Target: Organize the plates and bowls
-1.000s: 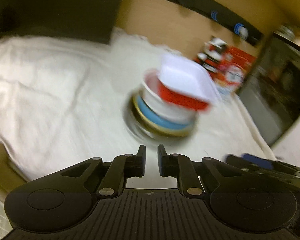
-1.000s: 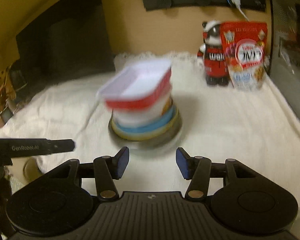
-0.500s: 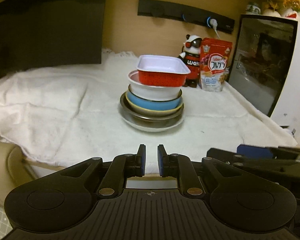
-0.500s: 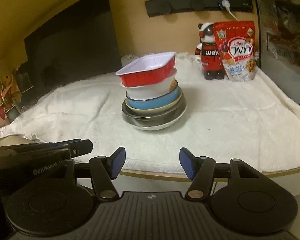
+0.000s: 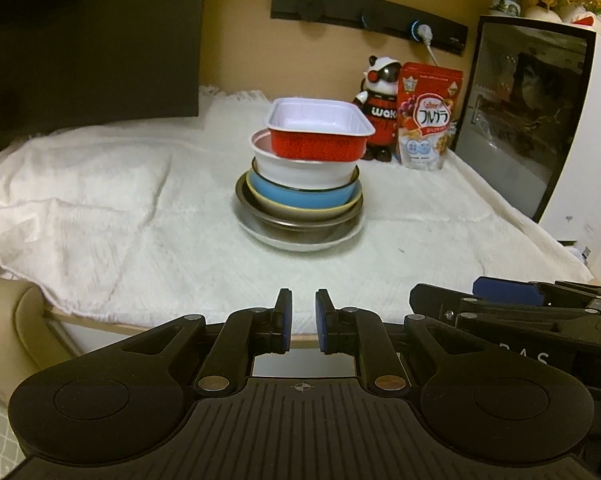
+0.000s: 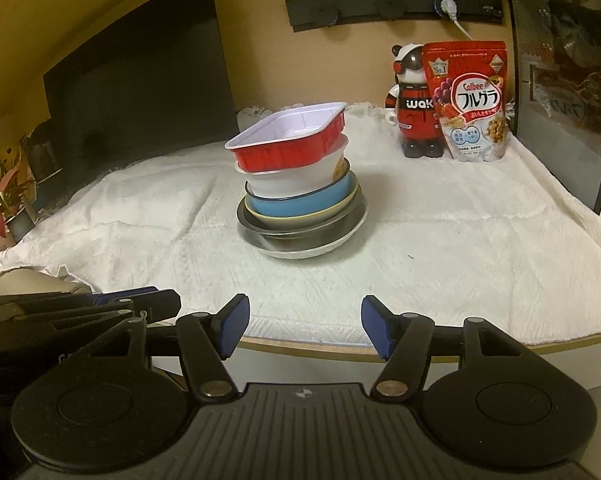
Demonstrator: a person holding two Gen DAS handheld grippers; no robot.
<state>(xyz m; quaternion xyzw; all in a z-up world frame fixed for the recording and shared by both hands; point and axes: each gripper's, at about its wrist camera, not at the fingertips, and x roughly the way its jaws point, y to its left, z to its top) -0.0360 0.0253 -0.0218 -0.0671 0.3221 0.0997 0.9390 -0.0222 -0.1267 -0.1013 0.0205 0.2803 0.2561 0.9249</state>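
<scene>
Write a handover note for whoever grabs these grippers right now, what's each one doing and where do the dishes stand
Left gripper: shut, empty, short of the table edge.
Right gripper: open, empty; its jaws have just been opening. Also short of the table.
Dishes: one stack mid-cloth. Top to bottom: red tray, tilted; white bowl; blue bowl; yellowish dish; dark dish; white plate.
Done: nothing sorted yet, stack untouched.
Left: everything. The red tray is probably the first to lift.
</scene>
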